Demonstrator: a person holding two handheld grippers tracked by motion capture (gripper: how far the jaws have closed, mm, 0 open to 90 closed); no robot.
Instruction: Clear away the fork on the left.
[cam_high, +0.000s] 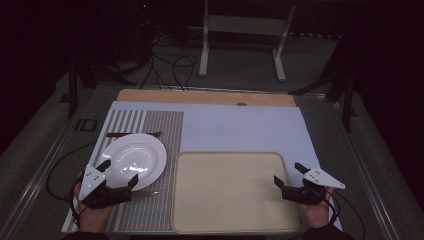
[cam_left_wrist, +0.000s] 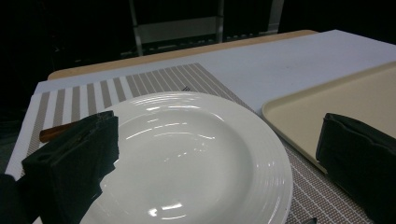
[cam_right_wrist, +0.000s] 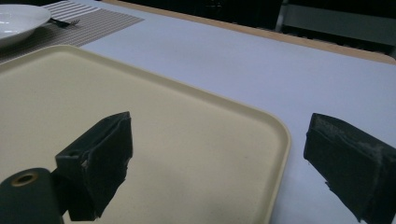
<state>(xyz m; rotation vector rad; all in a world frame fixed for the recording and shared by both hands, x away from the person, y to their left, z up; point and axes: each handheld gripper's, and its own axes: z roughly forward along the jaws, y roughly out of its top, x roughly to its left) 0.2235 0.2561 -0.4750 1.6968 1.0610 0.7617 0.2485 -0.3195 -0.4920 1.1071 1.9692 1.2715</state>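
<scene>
A white plate (cam_high: 136, 159) with a ribbed rim is sitting on a striped placemat (cam_high: 165, 130) at the left of the tabletop (cam_high: 240, 125), glossy and catching glints of light in its shallow well. In the left gripper view the plate (cam_left_wrist: 196, 158) is lying between the two spread jaws, with its near edge level with them. The left gripper (cam_high: 119, 172) is hovering at the plate's near edge, jaws released and holding nothing, one jaw over the plate's left rim and the other by its near right side. A fork (cam_high: 134, 134) with a brown handle is lying just behind the plate, and a piece of cutlery (cam_high: 145, 192), too dark to identify, is lying on the mat just in front of it.

Beside the placemat, a beige tray (cam_high: 235, 192) with rounded corners is resting bare on the pale blue covering (cam_high: 250, 127). The right gripper (cam_high: 289, 174) is hanging at the tray's right edge with its jaws released, one over the tray and the other outside its rim. Beyond the tabletop, cables (cam_high: 170, 65) are trailing across the floor beside a white metal stand (cam_high: 245, 30).
</scene>
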